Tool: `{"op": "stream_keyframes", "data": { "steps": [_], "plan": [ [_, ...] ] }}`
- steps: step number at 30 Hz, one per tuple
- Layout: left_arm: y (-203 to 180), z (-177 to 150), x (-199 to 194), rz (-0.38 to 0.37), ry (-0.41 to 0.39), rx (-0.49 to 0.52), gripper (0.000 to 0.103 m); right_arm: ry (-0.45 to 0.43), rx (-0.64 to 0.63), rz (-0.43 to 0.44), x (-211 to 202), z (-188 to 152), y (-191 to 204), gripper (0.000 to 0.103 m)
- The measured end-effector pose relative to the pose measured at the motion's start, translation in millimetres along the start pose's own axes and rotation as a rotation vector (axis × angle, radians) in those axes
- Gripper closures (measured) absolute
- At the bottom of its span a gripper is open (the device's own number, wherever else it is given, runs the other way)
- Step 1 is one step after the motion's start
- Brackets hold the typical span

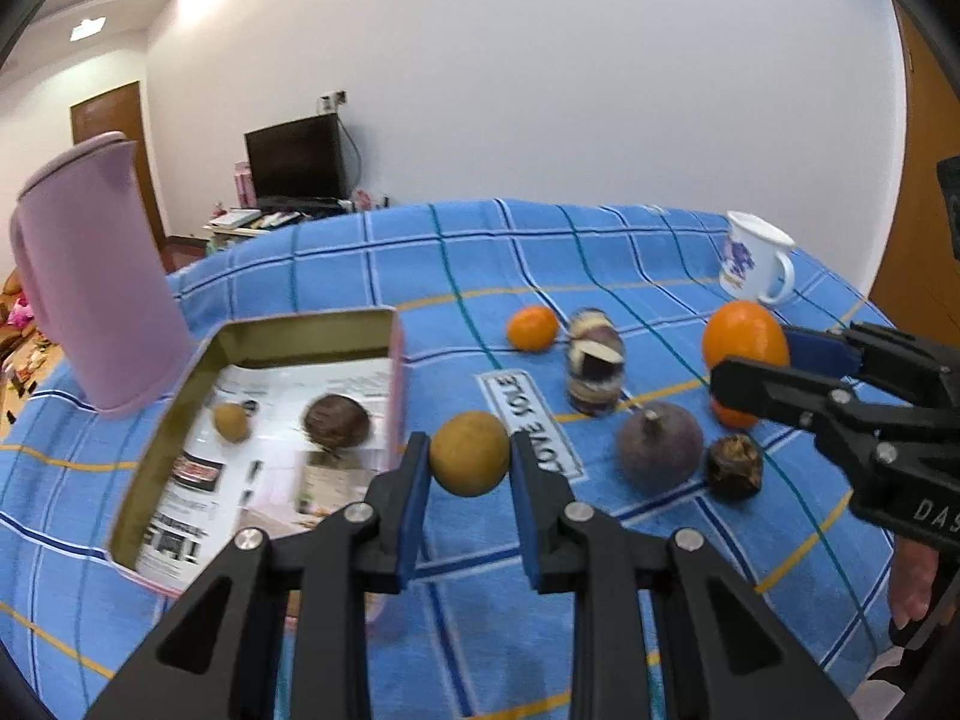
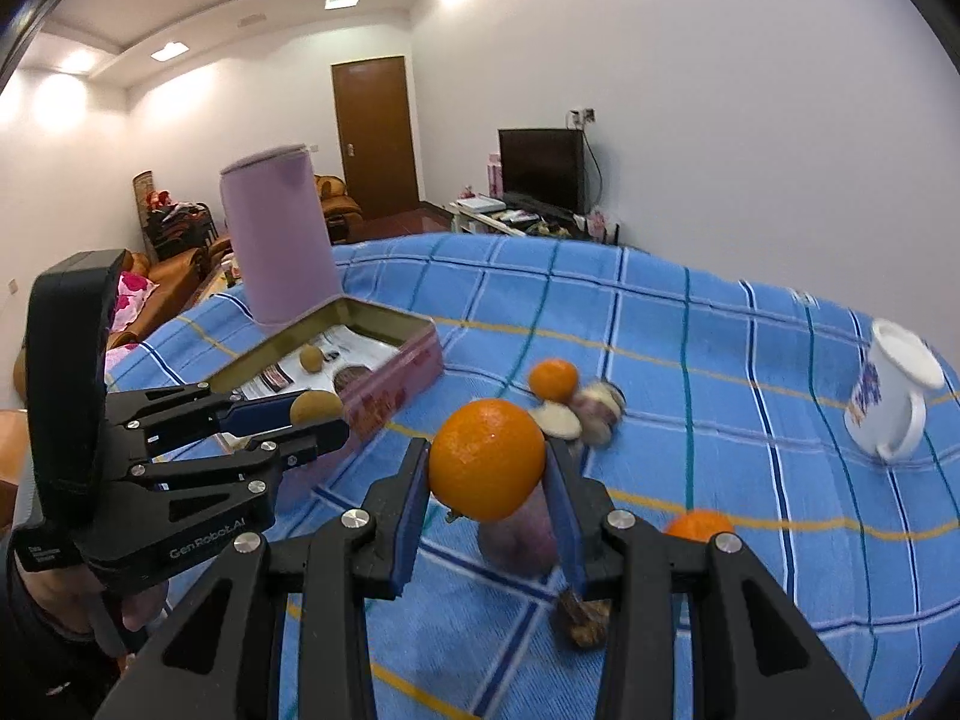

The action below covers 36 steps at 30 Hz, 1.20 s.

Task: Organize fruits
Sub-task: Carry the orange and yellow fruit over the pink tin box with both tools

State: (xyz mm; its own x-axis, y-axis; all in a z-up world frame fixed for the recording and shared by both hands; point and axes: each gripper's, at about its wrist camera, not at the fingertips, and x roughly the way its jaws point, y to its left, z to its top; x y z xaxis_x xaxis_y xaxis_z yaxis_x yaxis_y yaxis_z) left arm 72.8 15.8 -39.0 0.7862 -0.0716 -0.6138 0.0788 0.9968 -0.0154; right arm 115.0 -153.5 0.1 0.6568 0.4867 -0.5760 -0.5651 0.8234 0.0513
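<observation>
Tan fruit [image 1: 469, 453]: clamped between the left gripper [image 1: 469, 480] pads; lifted clear of the cloth
Orange [image 2: 487, 459]: pinched in the right gripper [image 2: 487, 492]; also off the cloth
Tin [image 1: 396, 354]: lies ahead and left of both grippers; the left one is nearer, its near wall just beside the tan fruit
Inside tin: two fruits already there
Judgement: left should drop first

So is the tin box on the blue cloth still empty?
No: in the left wrist view the tin box already holds a small tan fruit and a dark brown round fruit on its printed paper lining.
</observation>
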Motion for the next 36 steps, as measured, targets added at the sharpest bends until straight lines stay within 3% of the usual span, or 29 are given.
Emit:
{"op": "stream_keyframes", "data": {
  "steps": [14, 36],
  "plan": [
    [38.3, 9.5, -11.3, 0.105, -0.052, -0.027, 0.076, -0.056, -0.071, 0.068, 11.6, 38.7, 41.0, 0.064],
    [80.0, 13.9, -7.3, 0.195, -0.057, -0.06, 0.076, -0.043, -0.101, 0.133, 48.0, 54.4, 69.6, 0.063]
  ]
}}
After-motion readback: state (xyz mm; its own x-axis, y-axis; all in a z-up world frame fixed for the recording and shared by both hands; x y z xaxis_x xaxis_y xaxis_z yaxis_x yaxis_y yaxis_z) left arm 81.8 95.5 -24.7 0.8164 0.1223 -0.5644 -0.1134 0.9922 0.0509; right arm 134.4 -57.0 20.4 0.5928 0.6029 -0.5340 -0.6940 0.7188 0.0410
